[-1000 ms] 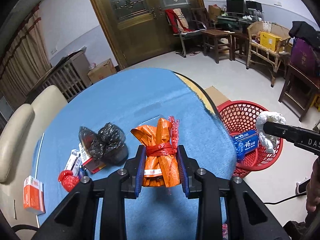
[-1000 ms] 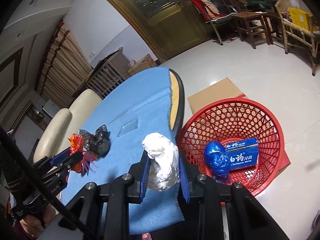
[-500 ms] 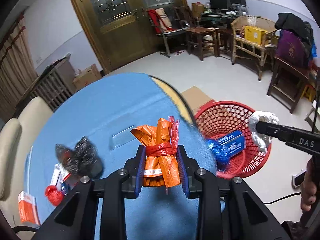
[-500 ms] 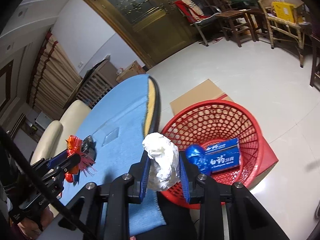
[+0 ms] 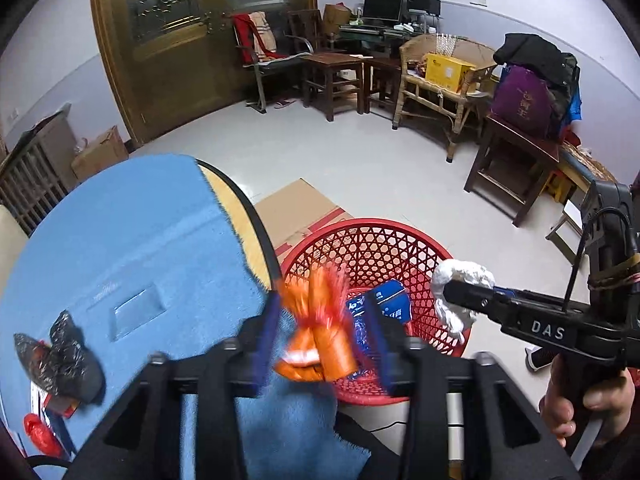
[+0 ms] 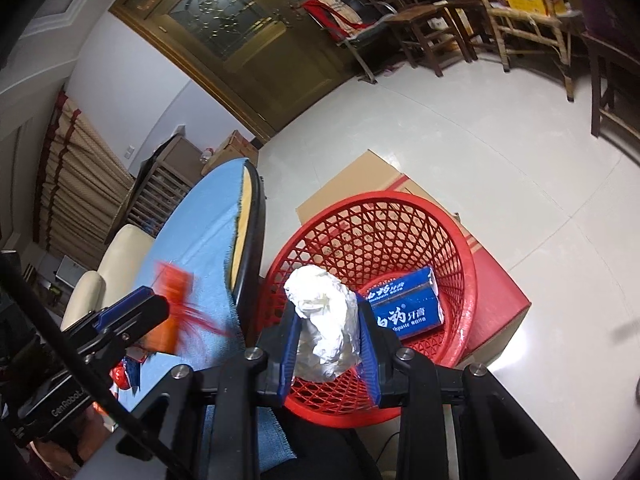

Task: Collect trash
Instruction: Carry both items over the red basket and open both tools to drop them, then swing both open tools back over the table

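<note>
Left tool [image 5: 322,332]: released, blurred orange bundle [image 5: 318,344] between fingers, beside red basket [image 6: 460,240].
Right tool [image 6: 328,320]: grasping white wad [image 6: 326,316] over basket.

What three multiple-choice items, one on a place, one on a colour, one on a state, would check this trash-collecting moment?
1. Where is the blue toothpaste box?
A. on the blue table
B. inside the red basket
C. on a chair

2. What colour is the wad held by the right gripper?
A. white
B. black
C. green

3. How do the left gripper jaws stand?
A. wide open and empty
B. shut on a black bag
C. apart, around the blurred orange bundle

Answers: 1 B, the box lies on the basket's floor. 2 A, the crumpled white wad sits between the blue pads. 3 C, gaps show beside the bundle.
</note>
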`<state>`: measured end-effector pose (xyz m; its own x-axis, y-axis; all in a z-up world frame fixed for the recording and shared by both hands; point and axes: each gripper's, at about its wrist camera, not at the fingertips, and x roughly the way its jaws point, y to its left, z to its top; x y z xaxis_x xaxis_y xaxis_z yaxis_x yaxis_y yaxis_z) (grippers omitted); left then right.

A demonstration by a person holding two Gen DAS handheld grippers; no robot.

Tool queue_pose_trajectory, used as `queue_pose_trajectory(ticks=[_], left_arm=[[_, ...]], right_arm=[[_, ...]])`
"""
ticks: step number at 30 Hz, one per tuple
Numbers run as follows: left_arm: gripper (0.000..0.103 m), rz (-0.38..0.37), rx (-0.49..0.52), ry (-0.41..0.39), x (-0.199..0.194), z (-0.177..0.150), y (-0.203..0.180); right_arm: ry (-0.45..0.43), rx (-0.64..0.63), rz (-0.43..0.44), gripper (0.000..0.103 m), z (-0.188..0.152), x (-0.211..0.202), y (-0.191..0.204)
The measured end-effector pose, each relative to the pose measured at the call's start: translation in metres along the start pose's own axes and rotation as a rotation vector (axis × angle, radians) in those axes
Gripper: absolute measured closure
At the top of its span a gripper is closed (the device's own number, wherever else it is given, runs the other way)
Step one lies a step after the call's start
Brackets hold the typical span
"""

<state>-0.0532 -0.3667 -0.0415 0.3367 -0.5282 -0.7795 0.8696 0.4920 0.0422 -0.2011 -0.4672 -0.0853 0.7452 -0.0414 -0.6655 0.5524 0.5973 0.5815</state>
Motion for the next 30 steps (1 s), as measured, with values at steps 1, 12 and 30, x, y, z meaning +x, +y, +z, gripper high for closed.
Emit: queue_pose_trajectory(ticks=[1, 12, 30], left_arm=[[0.041, 0.005, -0.003, -0.007, 0.001, 0.001, 0.000], [0.039, 0.068, -0.044, 0.009, -0.015, -0.029, 0.030], [0.039, 0.394, -0.404, -0.037, -0.118, -0.160, 0.188]], right_arm=[[0.008, 0.014, 0.005, 0.068, 0.001, 0.001, -0.002], [-0.046, 0.000, 0.008, 0.031, 0.002, -0.012, 0.007], [0.090, -0.241, 0.113, 0.031, -0.031, 0.036, 0.127]])
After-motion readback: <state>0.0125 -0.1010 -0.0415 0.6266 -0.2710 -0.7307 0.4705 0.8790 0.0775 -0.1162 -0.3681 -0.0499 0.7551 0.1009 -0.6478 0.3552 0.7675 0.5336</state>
